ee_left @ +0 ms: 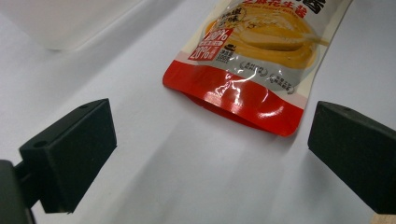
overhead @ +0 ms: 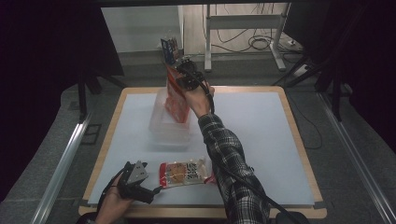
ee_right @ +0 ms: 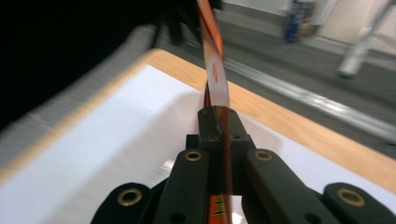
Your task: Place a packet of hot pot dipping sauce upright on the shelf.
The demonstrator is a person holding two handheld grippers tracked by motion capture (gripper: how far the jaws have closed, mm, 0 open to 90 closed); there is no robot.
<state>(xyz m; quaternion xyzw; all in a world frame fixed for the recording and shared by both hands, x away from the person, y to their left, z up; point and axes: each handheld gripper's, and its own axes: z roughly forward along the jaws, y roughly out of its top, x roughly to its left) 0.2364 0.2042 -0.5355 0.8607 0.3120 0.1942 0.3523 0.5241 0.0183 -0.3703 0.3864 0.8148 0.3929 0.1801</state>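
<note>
My right gripper is shut on the top edge of an orange snack pouch, which hangs upright with its lower end in a clear plastic bin at the table's far middle. In the right gripper view the pouch shows edge-on, pinched between the jaws of my right gripper. A second pouch, red and cream with a noodle picture, lies flat near the front edge. My left gripper rests open just left of it; in the left gripper view its jaws stand wide apart, with the pouch's red bottom end ahead of them, untouched.
The white table top has a wooden border. A metal desk frame and cables stand on the floor beyond the far edge. Dark curtains hang at both sides.
</note>
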